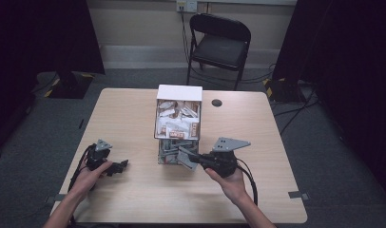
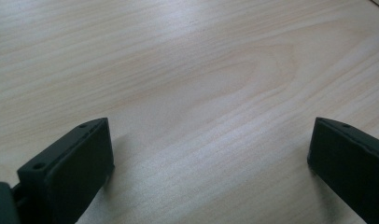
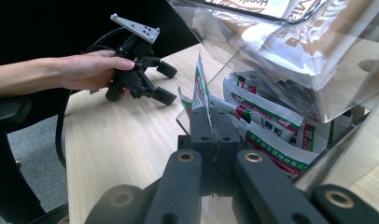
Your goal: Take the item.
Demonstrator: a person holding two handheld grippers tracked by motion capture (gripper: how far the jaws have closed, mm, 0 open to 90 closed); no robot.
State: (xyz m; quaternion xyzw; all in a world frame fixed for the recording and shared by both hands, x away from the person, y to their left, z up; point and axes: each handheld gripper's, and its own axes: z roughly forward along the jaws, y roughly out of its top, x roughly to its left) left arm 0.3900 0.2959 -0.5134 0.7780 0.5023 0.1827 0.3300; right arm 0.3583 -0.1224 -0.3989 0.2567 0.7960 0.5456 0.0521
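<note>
Pale wood tabletop (image 1: 134, 123) is filling the middle of a dim room, with a black folding chair (image 1: 218, 45) standing beyond its far edge. On it, the right gripper (image 3: 210, 128) is pressing its jaws together on the top edge of a thin green, red and white sachet (image 3: 199, 79), pinching it upright at the mouth of a clear two-tier dispenser (image 1: 178, 124). From above, this right gripper (image 1: 193, 158) is reaching in at the lower tier, probably because that low opening is where single packets can be drawn out. More of the same sachets (image 3: 267, 121) are lying heaped just behind the held one, and the upper tier is holding brown and white packets (image 1: 178, 121). Farther out, to the person's left and well apart from the dispenser, the left gripper (image 1: 119, 166) is resting low over bare wood in the left hand (image 1: 89, 178). Its own view is showing its jaws spread wide with nothing between them, seemingly parked out of the way while the other side works. A small dark round disc (image 1: 217, 102) is lying near the far edge
</note>
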